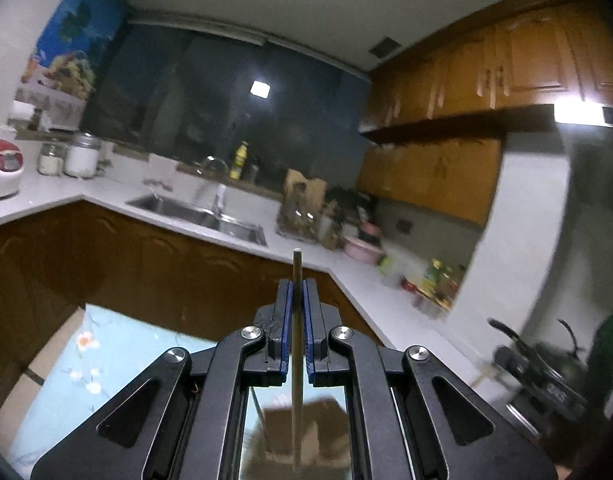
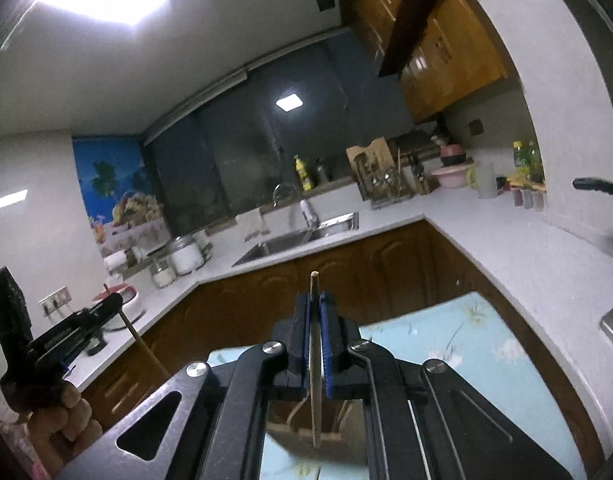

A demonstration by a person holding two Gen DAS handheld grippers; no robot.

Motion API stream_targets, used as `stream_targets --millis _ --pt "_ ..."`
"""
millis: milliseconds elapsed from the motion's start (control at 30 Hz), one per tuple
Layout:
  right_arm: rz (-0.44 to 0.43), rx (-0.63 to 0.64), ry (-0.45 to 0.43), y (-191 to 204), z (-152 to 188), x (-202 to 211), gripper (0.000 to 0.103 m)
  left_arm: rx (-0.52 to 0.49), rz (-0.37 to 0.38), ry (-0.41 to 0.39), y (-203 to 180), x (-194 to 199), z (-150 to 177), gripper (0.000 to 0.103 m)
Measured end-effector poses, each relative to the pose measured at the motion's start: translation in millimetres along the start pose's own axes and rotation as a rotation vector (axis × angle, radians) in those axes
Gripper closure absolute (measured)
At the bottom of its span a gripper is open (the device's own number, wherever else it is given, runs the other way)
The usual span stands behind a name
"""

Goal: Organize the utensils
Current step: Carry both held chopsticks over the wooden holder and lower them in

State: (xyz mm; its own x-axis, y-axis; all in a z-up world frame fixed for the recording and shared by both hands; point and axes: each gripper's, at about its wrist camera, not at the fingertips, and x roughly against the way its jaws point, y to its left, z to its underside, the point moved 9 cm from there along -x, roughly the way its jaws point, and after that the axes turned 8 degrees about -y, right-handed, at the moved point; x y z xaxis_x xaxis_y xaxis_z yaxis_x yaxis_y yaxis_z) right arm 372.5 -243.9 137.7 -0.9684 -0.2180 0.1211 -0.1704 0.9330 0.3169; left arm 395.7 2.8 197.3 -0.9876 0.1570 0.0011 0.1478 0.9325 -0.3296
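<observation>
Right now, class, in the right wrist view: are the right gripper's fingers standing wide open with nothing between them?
No: the right gripper is shut on a thin chopstick that runs between its blue-padded fingers.

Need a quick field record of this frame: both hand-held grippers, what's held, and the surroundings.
left hand-held gripper: shut on thin wooden chopstick, tip poking past the pads
right hand-held gripper: shut on second thin pale chopstick
left seen from right view: hand holds the tool at frame left, its stick angling down
below: light blue floral cloth
background: steel double sink, white L-shaped counter, brown wooden cabinets
image: motion blur in left view
</observation>
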Motion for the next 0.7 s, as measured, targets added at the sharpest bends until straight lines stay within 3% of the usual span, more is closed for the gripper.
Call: stream_targets --millis 233,467,700 --pt "0.036 0.013 0.022 -9.1 25.7 -35.7 0.098 0.027 -0.069 -0.013 19.6 -43.1 40.6 0.099" --pt "0.049 0.008 0.110 -21.8 78.2 -54.5 0.098 0.042 -0.079 0.084 31.6 -53.0 104.6 0.099" --pt "0.055 -0.015 0.180 -29.6 105.7 -59.7 0.098 0.020 -0.046 0.158 27.1 -52.6 130.8 0.098"
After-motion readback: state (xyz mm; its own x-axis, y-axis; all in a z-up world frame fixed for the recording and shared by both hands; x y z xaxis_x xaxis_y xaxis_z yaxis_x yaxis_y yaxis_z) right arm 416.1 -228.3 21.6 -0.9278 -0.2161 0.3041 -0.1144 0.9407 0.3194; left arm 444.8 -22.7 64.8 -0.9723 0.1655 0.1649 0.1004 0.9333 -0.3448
